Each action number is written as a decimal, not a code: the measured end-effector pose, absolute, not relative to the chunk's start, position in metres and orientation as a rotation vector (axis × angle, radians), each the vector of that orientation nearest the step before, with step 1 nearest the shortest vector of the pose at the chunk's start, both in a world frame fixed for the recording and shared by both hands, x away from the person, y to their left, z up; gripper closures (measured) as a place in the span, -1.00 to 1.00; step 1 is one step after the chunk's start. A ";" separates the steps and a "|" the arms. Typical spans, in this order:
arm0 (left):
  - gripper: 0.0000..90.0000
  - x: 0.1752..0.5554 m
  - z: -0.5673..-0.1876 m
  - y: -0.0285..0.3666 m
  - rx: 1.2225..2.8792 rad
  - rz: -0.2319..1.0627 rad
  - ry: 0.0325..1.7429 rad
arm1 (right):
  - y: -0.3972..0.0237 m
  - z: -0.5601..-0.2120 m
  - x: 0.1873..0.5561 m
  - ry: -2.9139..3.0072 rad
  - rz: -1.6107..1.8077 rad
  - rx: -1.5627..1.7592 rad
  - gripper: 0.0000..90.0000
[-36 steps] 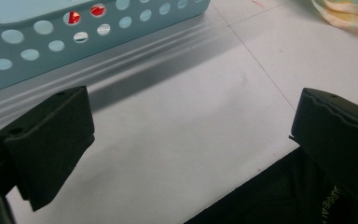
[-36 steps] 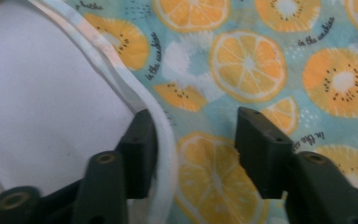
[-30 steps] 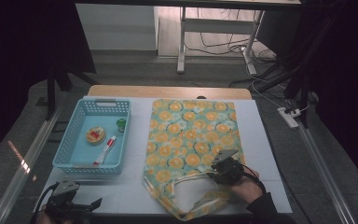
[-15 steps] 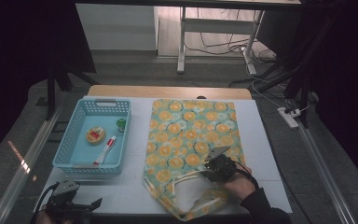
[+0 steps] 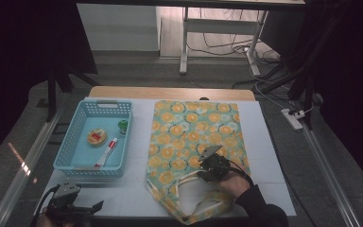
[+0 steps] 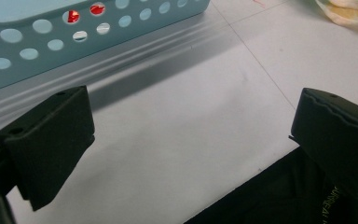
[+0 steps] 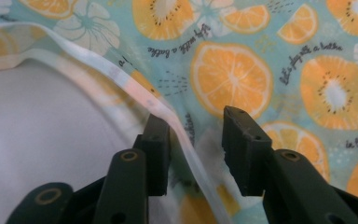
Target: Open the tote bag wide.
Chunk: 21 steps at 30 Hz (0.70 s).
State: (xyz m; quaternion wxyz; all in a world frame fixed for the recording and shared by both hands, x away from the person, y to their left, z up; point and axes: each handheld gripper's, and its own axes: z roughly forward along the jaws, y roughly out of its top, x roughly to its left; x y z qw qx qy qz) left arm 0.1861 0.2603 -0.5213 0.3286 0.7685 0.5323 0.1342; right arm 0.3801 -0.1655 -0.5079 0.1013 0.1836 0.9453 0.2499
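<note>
A tote bag (image 5: 196, 137) printed with orange slices lies flat on the white table (image 5: 137, 189), its mouth and pale handles (image 5: 184, 187) toward the near edge. My right gripper (image 5: 204, 171) sits low over the bag beside the handles. In the right gripper view its jaws stand apart over the print (image 7: 242, 79), and a pale strap (image 7: 121, 79) runs between them, close to the left one, unpressed; right gripper (image 7: 193, 119). At the near left corner my left gripper (image 5: 87, 210) rests open over bare table, nothing between its jaws; left gripper (image 6: 193, 100).
A light blue perforated basket (image 5: 108, 102) stands on the left of the table, holding a round orange-yellow item (image 5: 96, 137), a red and white tube (image 5: 107, 150) and a small green object (image 5: 122, 125). Its front wall (image 6: 37, 51) is just ahead of the left gripper.
The right gripper has slid leftward across the bag toward the handles. The left gripper has stayed where it was.
</note>
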 end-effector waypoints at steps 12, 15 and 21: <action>-1.00 0.186 -0.521 0.261 2.010 0.347 1.395 | -0.166 -0.506 0.385 2.844 0.836 0.543 0.98; -1.00 0.186 -0.521 0.261 2.008 0.341 1.397 | -0.172 -0.496 0.390 2.840 0.915 0.581 0.98; -1.00 0.186 -0.521 0.262 2.004 0.341 1.398 | -0.173 -0.479 0.401 2.798 1.000 0.611 0.99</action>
